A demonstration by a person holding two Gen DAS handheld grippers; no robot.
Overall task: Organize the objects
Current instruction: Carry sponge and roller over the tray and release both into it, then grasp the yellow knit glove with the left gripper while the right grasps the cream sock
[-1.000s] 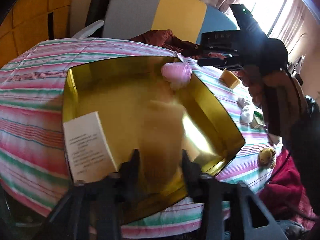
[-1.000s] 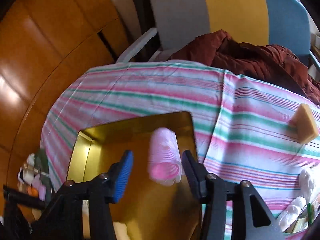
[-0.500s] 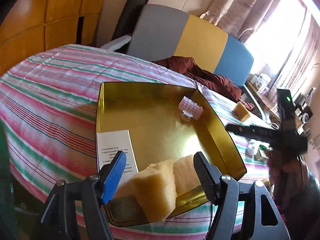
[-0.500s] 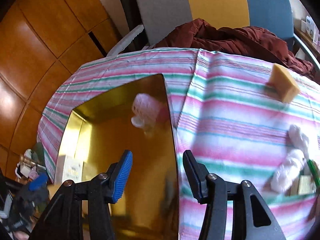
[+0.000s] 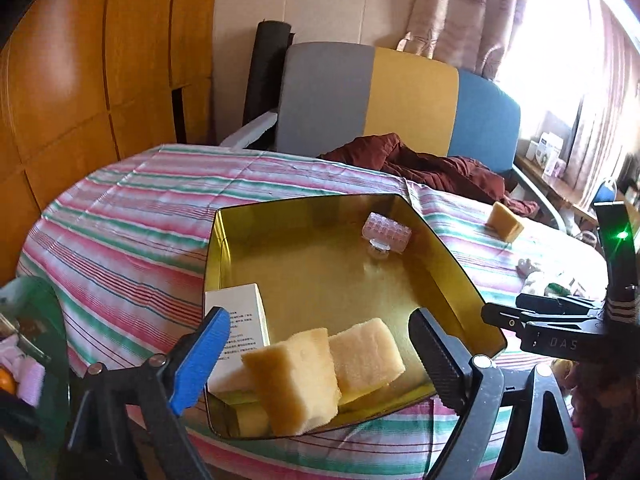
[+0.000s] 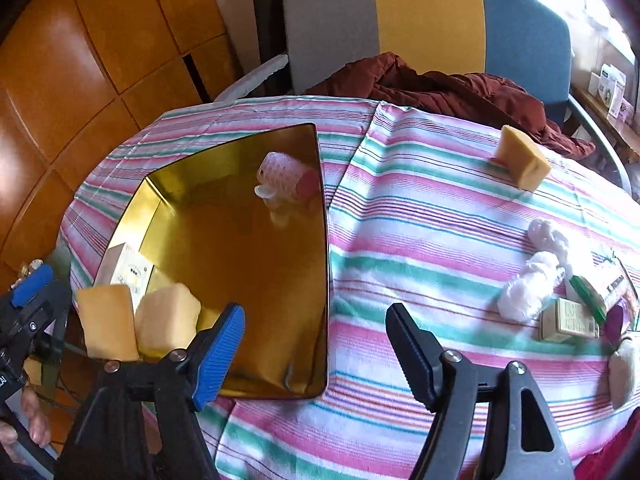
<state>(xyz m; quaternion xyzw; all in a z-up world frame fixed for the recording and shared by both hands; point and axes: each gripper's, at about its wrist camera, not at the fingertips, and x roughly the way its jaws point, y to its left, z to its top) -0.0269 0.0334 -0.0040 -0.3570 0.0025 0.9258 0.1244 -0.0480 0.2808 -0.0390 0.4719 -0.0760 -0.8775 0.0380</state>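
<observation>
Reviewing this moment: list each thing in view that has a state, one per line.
left gripper: open, just been opening, sponges lie beyond it
right gripper: open, just been opening, nothing between
gold tray: holds roller, box, sponges
pink roller: on its side

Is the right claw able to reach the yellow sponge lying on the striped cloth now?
Probably yes. The right claw is open and empty, and only bare striped cloth lies between it and the yellow sponge; nothing blocks the way.
</observation>
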